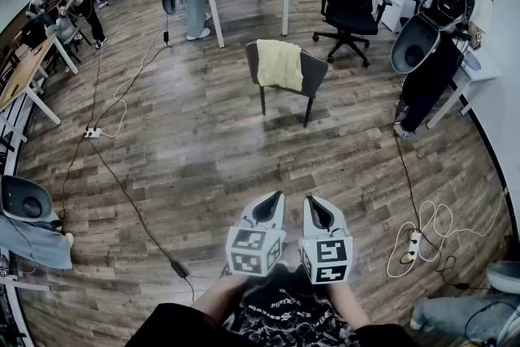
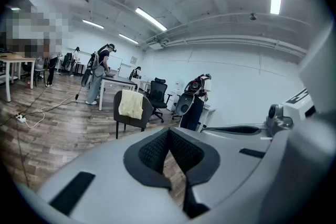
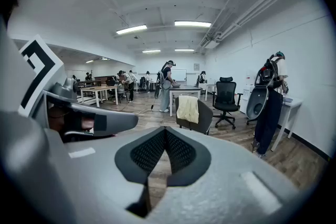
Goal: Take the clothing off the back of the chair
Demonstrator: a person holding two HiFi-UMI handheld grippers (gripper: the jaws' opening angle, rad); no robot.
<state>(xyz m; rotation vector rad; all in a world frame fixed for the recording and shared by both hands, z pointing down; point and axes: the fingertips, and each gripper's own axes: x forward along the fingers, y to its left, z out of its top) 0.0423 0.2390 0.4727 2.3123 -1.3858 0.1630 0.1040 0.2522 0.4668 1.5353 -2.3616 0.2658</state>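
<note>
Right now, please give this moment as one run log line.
phase: not started | left gripper: shut, empty | right gripper: shut, empty | pale yellow clothing: draped over dark grey chair back, untouched

Brightness: even, cool indoor light; colours look muted, almost grey.
Source: ceiling strip lights (image 3: 192, 23) running in long rows overhead.
Glare: one strip at the top of the left gripper view is blown out white; a dull sheen lies on the wood floor (image 1: 203, 158).
Shadows: soft and faint, the clearest under the chair (image 1: 315, 71).
Distortion: strong fisheye throughout; floorboards and walls bow, and the gripper views have black corners.
Focus: left gripper (image 2: 169, 136) and right gripper (image 3: 165, 134) look soft up close; the far room is sharper.
</note>
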